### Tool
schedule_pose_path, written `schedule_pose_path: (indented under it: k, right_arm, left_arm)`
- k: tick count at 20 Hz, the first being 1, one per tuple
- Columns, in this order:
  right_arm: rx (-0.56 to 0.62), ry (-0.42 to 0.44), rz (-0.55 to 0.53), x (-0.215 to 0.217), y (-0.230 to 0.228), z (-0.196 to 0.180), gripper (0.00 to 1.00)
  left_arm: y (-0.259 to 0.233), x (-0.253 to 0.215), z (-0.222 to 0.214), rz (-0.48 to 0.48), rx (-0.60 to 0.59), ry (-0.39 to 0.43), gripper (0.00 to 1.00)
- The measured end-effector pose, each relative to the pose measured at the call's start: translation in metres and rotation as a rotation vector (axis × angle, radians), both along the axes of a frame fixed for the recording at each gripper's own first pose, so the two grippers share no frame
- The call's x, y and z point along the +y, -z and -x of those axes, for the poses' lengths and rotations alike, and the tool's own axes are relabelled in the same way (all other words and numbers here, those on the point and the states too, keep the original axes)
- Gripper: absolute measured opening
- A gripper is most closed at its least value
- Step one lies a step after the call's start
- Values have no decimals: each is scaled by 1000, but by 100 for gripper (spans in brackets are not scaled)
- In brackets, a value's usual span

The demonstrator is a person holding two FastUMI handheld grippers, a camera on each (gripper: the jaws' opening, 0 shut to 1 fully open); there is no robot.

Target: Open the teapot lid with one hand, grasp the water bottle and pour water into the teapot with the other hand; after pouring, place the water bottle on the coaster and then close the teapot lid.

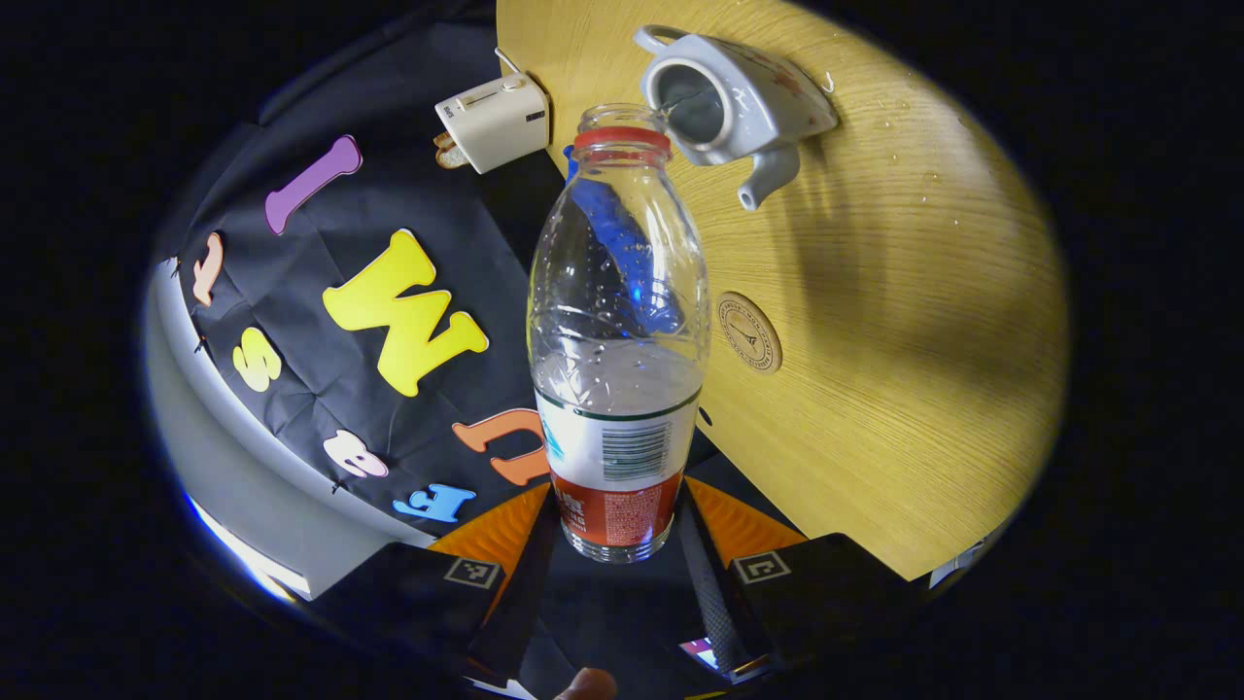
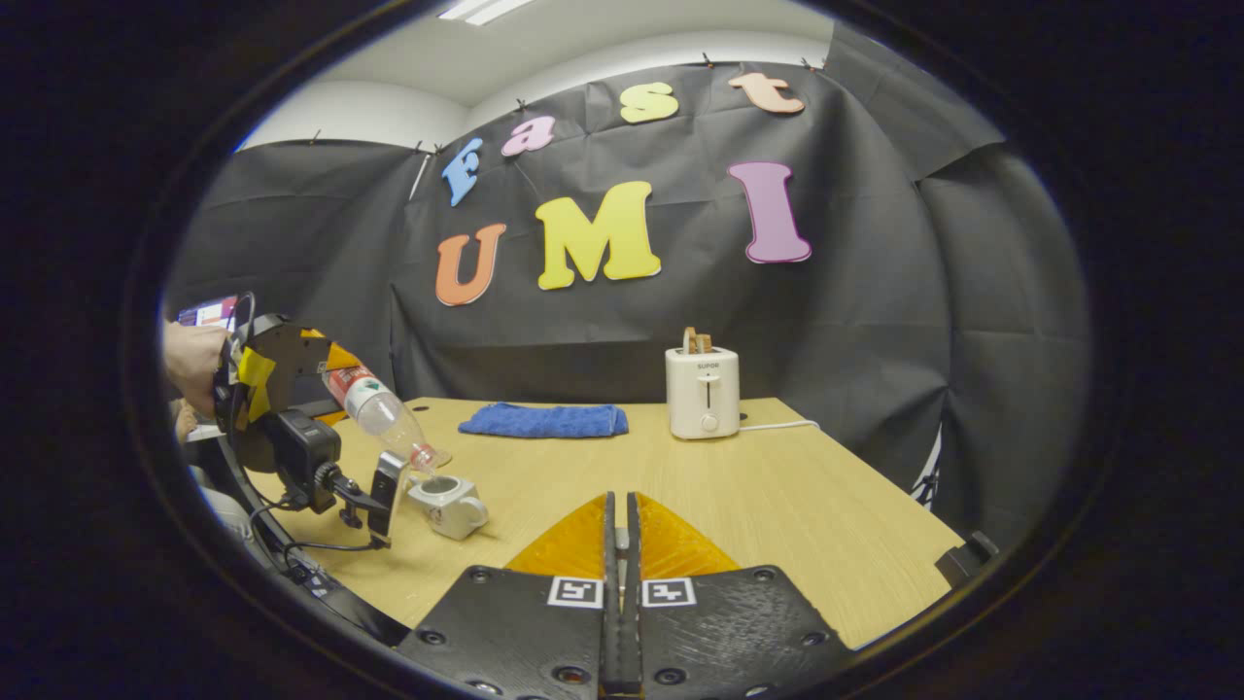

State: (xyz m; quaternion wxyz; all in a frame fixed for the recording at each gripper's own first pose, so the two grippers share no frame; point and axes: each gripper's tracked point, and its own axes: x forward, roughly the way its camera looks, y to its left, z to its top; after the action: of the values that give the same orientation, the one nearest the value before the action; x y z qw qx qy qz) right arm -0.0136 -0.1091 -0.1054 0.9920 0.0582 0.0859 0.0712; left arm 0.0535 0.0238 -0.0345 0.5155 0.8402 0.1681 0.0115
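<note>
Water bottle (image 1: 618, 389), clamped in the left gripper (image 1: 614, 544), is tilting over the lidless teapot (image 1: 724, 102) at the table's left, pouring underway; coaster (image 1: 749, 332) placement and lid closing are remaining, right gripper (image 2: 619, 544) pressed together.

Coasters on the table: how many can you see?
1. A single round coaster lies flat on the wooden table, beside the held water bottle and apart from the teapot. Others may be hidden behind the bottle.
</note>
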Motion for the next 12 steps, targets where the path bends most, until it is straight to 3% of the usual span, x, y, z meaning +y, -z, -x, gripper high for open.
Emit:
schedule_pose_path:
  k: [4,5,9,10,12]
  right_arm:
    - [0,4,-9,-4,0,1,0]
    - [0,3,-12,-4,0,1,0]
    - [-2,-4,-17,-2,-1,2,0]
    - [0,-6,-19,-2,0,3,0]
    - [1,-11,-25,-1,0,4,0]
  left_arm:
    - [0,-2,-1,-50,12,3,76]
    - [-1,-3,0,-57,12,4,71]
    - [-7,-6,1,-78,7,1,72]
    - [-8,-8,0,-81,6,0,76]
    - [-9,-9,0,-76,6,3,71]
